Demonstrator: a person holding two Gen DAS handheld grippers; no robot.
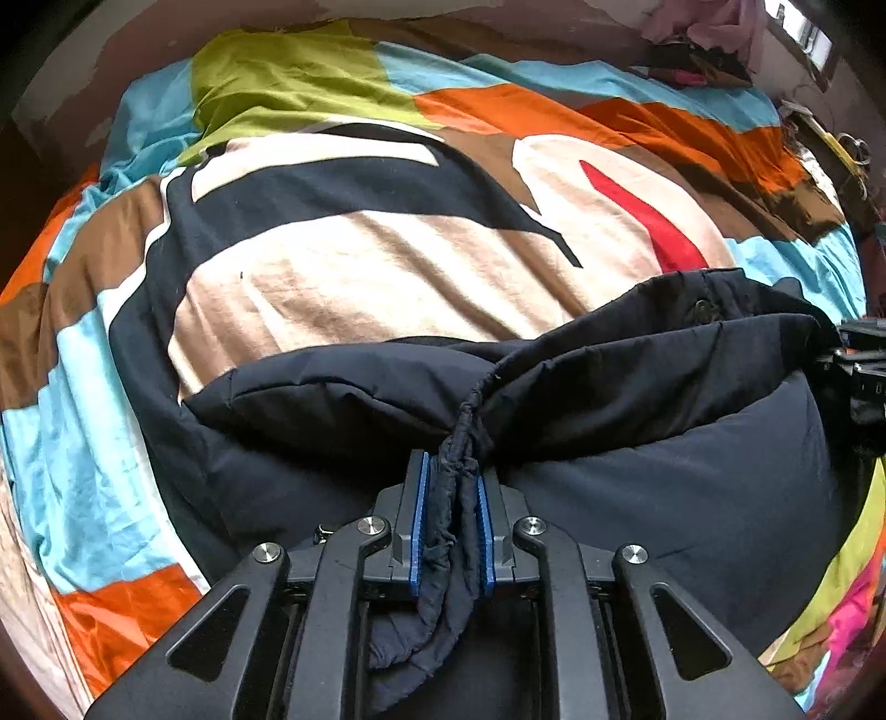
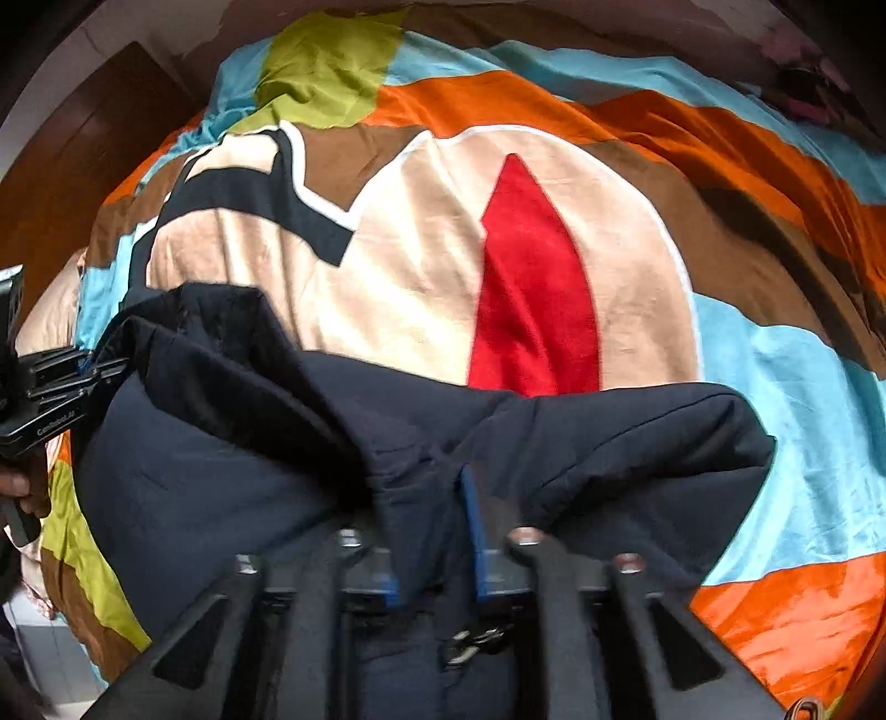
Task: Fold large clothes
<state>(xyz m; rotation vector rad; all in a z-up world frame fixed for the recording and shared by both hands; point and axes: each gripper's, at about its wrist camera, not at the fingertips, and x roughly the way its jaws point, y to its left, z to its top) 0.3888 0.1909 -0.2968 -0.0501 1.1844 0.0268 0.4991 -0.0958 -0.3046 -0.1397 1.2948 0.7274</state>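
A dark navy padded jacket [image 1: 664, 498] lies bunched on a bed with a colourful patchwork bedspread [image 1: 387, 266]. My left gripper [image 1: 451, 459] points steeply down, its blue pads [image 1: 419, 515] shut on a gathered rope of the jacket's edge. In the right wrist view the jacket [image 2: 221, 454] fills the lower middle. My right gripper [image 2: 426, 487] is blurred; its jaws stand apart with jacket fabric draped loosely between them, and one blue pad [image 2: 470, 515] shows. The left gripper [image 2: 111, 368] also appears at the jacket's left end, and the right gripper [image 1: 836, 354] at its right end.
The bedspread [image 2: 432, 249] stretches away beyond the jacket, with a red patch [image 2: 531, 299]. A heap of pink clothes [image 1: 703, 22] lies at the far right corner. A brown wooden door [image 2: 83, 138] stands left of the bed. A hand [image 2: 22, 487] shows at the left edge.
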